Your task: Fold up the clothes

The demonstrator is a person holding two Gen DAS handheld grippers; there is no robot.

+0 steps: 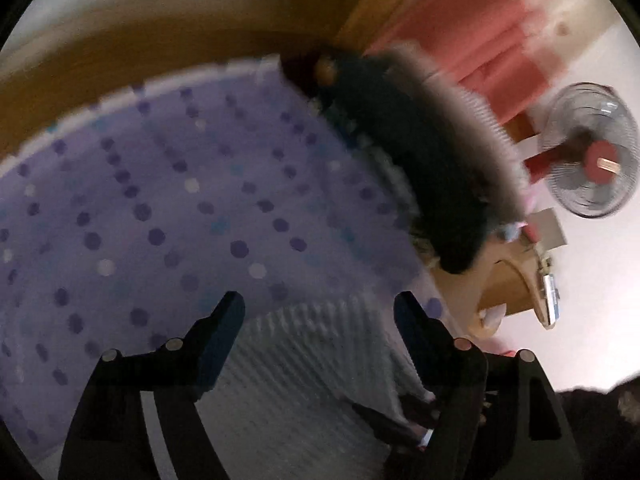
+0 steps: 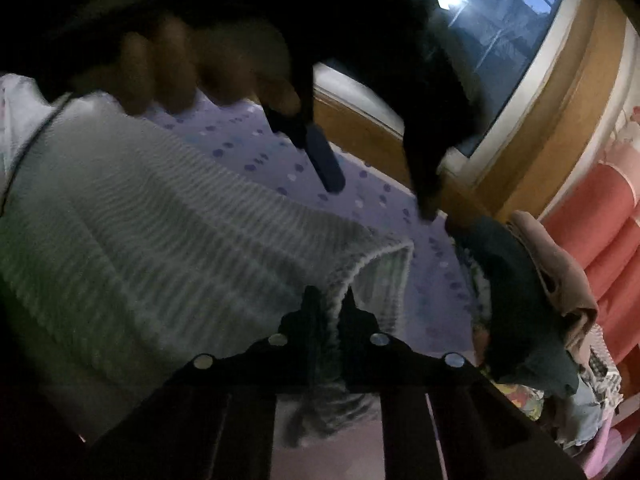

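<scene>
the right gripper [image 2: 331, 304] pinches the near edge of the striped knit [image 2: 168, 216], which lies on the dotted sheet [image 1: 160, 200]. the left gripper [image 1: 320, 308] hangs wide and empty above it, a dark pile [image 2: 524, 304] to the right.

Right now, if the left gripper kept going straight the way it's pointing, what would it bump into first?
Probably the striped knit garment, which lies right between the open left gripper fingers, spread on the purple dotted bedsheet. The picture is blurred, so depth is unclear; the sheet lies just beyond its edge.
</scene>
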